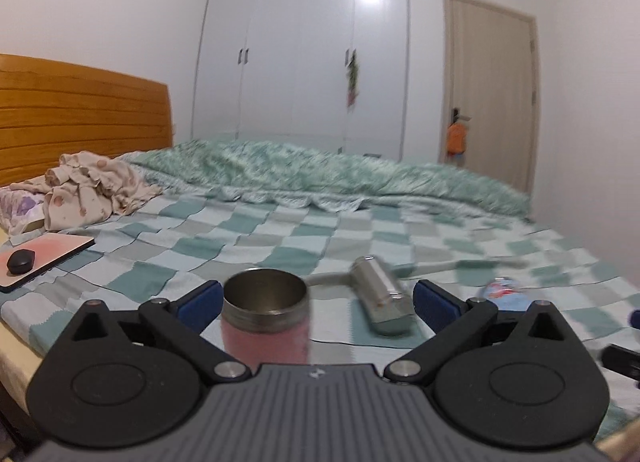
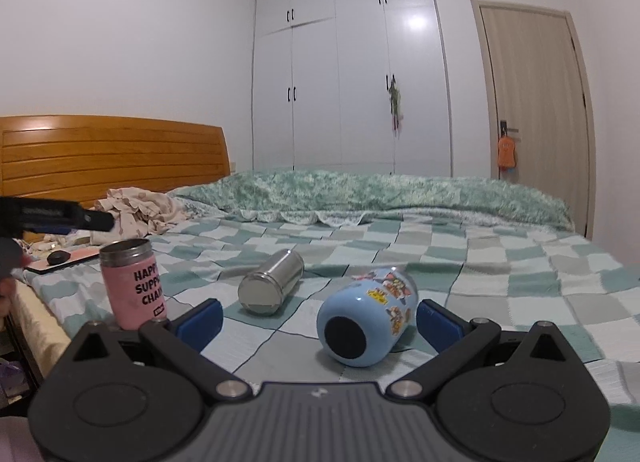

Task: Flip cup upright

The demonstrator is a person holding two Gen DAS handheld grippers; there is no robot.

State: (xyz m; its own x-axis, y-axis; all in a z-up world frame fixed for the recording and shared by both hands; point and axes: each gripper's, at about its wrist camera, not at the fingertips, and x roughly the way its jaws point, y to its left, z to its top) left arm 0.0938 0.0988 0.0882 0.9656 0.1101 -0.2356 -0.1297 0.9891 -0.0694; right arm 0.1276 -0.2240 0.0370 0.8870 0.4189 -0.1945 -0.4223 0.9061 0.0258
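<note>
A pink cup (image 1: 266, 322) with a steel rim stands upright on the checked bed, mouth up, between the wide-open fingers of my left gripper (image 1: 316, 304), untouched. It also shows in the right wrist view (image 2: 134, 282). A steel cup (image 2: 271, 282) lies on its side in the middle; in the left wrist view it (image 1: 380, 296) lies just beyond the fingers. A light blue sticker cup (image 2: 366, 322) lies on its side between the open fingers of my right gripper (image 2: 318, 320), its dark base toward the camera. The left gripper (image 2: 60, 217) shows at the left edge.
A tablet with a black mouse (image 1: 22, 262) lies at the bed's left edge. Crumpled clothes (image 1: 88, 185) and a wooden headboard (image 1: 80, 117) are at the left. A green duvet (image 1: 320, 173) is bunched along the far side. A white wardrobe and a door stand behind.
</note>
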